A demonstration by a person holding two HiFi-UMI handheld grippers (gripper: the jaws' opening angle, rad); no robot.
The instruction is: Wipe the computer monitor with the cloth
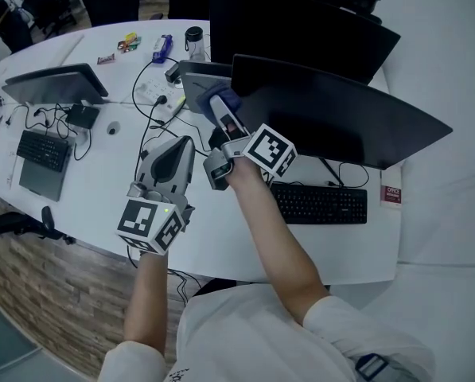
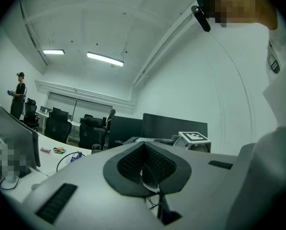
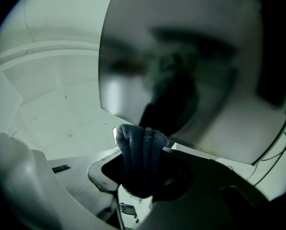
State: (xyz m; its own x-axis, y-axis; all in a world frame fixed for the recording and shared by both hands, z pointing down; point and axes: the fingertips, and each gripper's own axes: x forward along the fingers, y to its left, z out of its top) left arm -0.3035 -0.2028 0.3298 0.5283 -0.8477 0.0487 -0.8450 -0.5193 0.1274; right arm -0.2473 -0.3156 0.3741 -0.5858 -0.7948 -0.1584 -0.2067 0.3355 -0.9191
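White curved counter (image 1: 94, 181) bore a monitor (image 1: 340, 118), black keyboard (image 1: 321, 203) before it, power strip (image 1: 161, 94), cables (image 1: 54, 122), second keyboard (image 1: 42, 151) leftward.

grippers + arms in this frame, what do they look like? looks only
The left gripper and right gripper are light grey moulded shells with dark pads on the jaws; the left's pads show a mesh texture. Each carries a white cube with black square markers near the hand. No cables show on them. The person wears a white top; its sleeves end high, leaving the forearms bare.
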